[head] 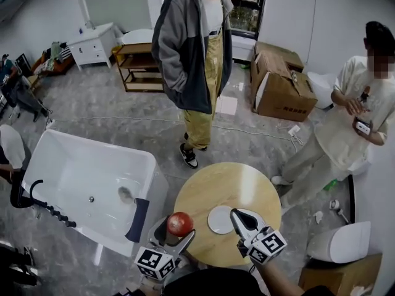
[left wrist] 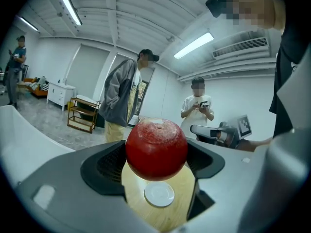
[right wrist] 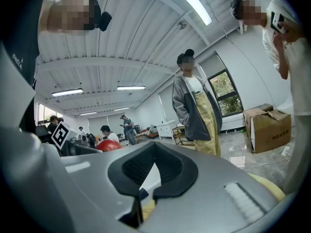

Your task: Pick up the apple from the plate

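Item: apple (head: 179,223), red, round, clamped between the two jaws of the left tool (head: 177,228); the left gripper view shows the dark pads pressed to either side of the fruit (left wrist: 156,148), which fills the gap of the tool (left wrist: 156,155). Position: at the near left edge of the round wooden surface (head: 247,184), off the plate (head: 220,219) and to its left, not touching it. Plate: small, white, bare, seen past the held apple in the left gripper view (left wrist: 159,194), lying on the surface (left wrist: 138,208). Right tool (head: 244,218): jaws brought together with nothing between them (right wrist: 155,147), tip just beside the plate's right rim, apple well to its left. Surroundings: white bathtub (head: 86,184) on the floor left of the surface; standing person in grey hoodie and yellow overalls (head: 194,60) beyond it; cardboard box (head: 281,88) by the far wall; second person in pale clothes (head: 352,122) at right, holding a phone
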